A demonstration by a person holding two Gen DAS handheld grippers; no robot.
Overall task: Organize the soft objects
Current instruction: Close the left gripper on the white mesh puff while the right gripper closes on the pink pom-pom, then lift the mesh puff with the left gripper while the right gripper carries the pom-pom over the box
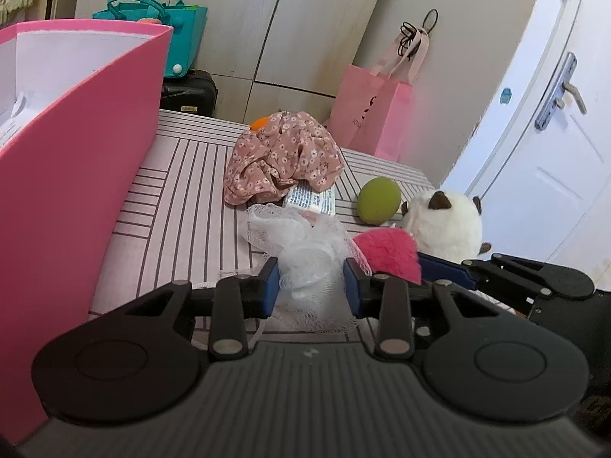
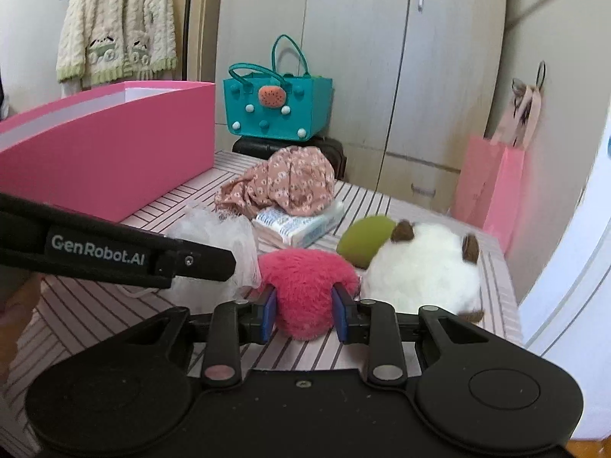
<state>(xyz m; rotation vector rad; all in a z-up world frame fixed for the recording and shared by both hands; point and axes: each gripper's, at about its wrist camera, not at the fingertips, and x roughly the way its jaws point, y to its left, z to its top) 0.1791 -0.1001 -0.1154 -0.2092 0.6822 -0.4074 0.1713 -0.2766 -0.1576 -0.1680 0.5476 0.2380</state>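
My left gripper (image 1: 311, 286) is shut on a white mesh bath puff (image 1: 301, 240), its blue pads pressing into the netting from both sides on the striped bed cover (image 1: 183, 210). Just right of it, my right gripper (image 2: 304, 309) is shut on a pink fluffy ball (image 2: 305, 274), which bulges out above the pads. In the right wrist view the left gripper's black body crosses in from the left edge, with the mesh puff (image 2: 214, 229) at its tip. The pink ball (image 1: 385, 252) lies against the puff.
A tall pink box (image 1: 76, 152) stands open at the left. Beyond lie a floral cloth (image 1: 282, 156) over a tissue pack (image 1: 311, 198), a green ball (image 1: 379, 200) and a white plush toy (image 1: 443, 225). A pink paper bag (image 1: 370, 114), a teal bag (image 2: 275, 107) and a door (image 1: 553, 152) stand behind.
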